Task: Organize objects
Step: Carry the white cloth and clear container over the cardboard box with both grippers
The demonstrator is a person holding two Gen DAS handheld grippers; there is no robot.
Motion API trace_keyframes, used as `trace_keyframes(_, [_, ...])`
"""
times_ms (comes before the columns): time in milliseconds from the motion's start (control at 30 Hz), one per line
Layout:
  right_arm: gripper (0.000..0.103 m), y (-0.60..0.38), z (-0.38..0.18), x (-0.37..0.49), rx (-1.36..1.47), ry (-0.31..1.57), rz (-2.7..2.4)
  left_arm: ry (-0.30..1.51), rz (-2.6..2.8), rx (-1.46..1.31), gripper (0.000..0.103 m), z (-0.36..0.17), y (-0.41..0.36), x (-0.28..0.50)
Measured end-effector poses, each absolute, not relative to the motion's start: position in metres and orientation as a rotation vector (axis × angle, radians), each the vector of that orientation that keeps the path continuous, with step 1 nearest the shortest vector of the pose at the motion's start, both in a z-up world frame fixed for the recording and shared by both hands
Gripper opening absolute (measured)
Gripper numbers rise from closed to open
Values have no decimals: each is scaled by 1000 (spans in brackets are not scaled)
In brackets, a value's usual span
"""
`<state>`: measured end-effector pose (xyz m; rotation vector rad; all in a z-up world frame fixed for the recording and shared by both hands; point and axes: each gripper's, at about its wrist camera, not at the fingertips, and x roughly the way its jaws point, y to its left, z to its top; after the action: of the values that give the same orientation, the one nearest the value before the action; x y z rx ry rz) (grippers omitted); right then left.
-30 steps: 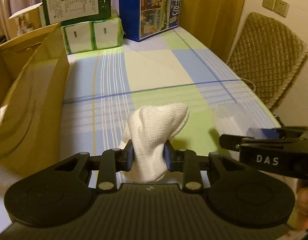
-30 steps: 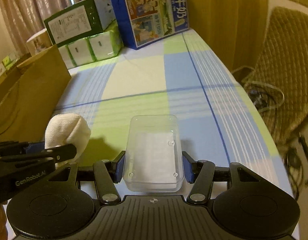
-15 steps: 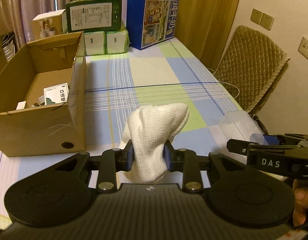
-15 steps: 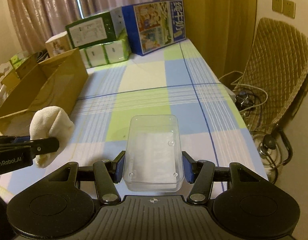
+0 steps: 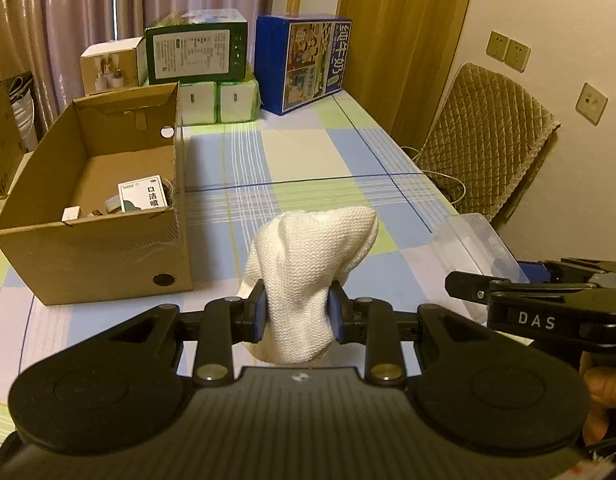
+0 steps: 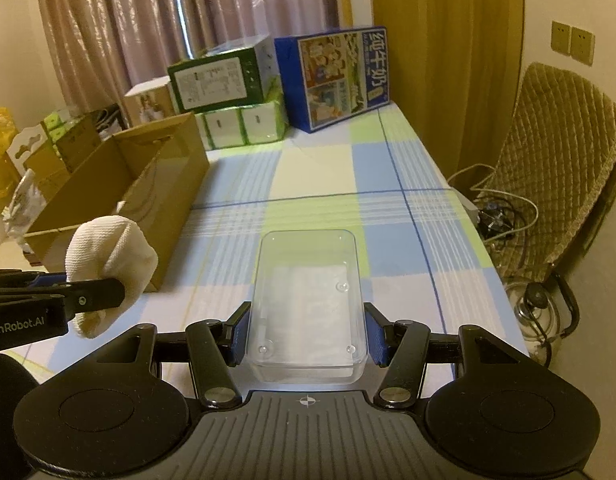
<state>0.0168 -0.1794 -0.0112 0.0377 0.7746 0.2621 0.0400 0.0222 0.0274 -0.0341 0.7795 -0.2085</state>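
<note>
Here, left tongs (image 5: 296, 314) gripping white cloth (image 5: 311, 264), right tongs (image 6: 306, 334) clamping clear box (image 6: 308, 304), level.

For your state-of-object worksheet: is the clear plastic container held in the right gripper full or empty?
Empty: through the clear plastic container only the checked tablecloth shows, and nothing lies inside it.

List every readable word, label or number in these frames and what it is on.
"DAS": side of the right gripper.
"GenRobot.AI": side of the left gripper.
"纯牛奶": blue carton.
"口洁喷": small pack in the cardboard box.
Green box panel: print too small to read.
</note>
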Motion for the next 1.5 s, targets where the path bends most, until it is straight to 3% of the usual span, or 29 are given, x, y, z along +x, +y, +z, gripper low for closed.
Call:
trace_keyframes(933, [53, -151, 0, 19, 11, 749, 317, 747, -167, -12, 25, 46, 47, 27])
trace_keyframes(1500, [53, -93, 1, 26, -18, 740, 437, 747, -32, -24, 25, 55, 108, 22])
